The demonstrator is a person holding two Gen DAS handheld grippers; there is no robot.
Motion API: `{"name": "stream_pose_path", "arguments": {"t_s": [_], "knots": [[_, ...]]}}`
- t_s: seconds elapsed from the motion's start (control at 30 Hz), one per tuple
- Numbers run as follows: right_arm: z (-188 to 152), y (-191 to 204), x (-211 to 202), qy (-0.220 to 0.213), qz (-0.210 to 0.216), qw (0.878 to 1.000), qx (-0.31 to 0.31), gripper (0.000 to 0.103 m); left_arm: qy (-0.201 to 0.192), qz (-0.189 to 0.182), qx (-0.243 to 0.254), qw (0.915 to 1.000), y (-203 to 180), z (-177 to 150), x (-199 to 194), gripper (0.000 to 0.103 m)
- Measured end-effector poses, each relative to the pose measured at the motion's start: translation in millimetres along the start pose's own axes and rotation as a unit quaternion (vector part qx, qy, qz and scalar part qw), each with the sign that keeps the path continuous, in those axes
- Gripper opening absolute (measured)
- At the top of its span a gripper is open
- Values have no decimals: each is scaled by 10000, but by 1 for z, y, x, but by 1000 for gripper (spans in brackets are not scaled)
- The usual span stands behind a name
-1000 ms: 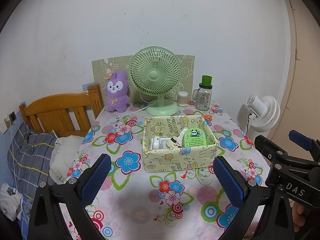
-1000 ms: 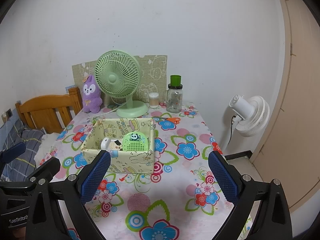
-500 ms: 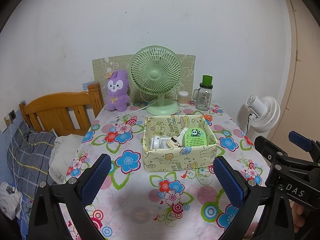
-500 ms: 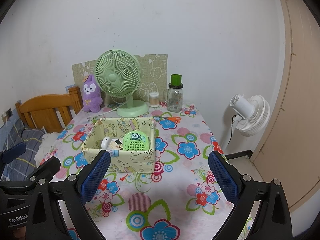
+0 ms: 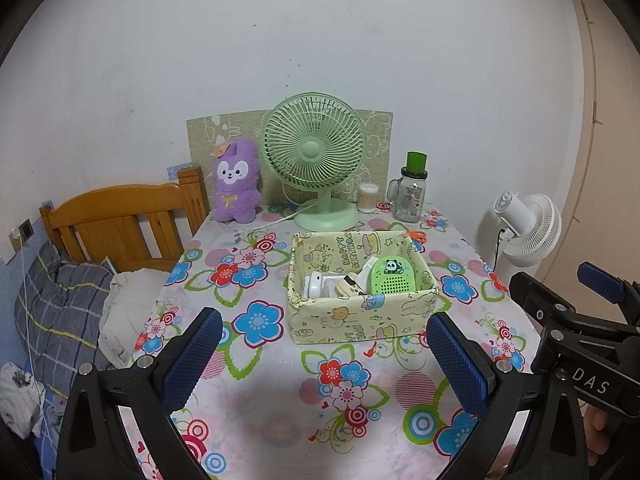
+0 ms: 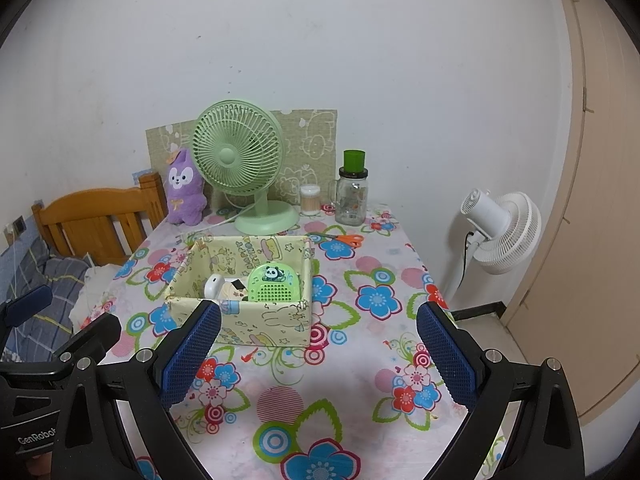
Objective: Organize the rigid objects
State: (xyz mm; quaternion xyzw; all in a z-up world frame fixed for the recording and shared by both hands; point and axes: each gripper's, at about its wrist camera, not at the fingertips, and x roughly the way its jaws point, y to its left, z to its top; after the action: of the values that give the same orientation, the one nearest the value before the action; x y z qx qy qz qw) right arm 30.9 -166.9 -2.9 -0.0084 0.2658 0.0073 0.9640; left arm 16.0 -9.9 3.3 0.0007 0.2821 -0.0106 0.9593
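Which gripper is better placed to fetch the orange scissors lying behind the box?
Right, probably. The scissors lie on the box's right, in open view of the right gripper. From the left gripper the box hides most of them. Both are open and empty.

Even soft indoor light, sharp focus, heavy fisheye warp, dark vignette corners

On the surface (image 5: pixel 280 420), the box (image 5: pixel 360 320) holds a case (image 5: pixel 390 278). Behind the box stands the fan (image 5: pixel 314 152); plush (image 5: pixel 236 182) left of it, jar (image 5: pixel 410 196) right. Scissors (image 6: pixel 340 239) lie behind the box.
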Motion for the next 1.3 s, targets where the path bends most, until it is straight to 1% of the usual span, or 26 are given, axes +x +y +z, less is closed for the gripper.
{"name": "stream_pose_path", "arguments": {"t_s": [0.57, 0.73, 1.3], "knots": [[2, 1, -1, -38, -2, 10000, -12, 100, -23, 30, -13, 10000, 2, 1, 0, 103], [3, 3, -4, -208, -63, 9997, -55, 100, -26, 27, -21, 10000, 1, 1, -1, 103], [1, 5, -5, -198, 8, 9998, -82, 100, -43, 51, -83, 9999, 3, 2, -3, 103]]}}
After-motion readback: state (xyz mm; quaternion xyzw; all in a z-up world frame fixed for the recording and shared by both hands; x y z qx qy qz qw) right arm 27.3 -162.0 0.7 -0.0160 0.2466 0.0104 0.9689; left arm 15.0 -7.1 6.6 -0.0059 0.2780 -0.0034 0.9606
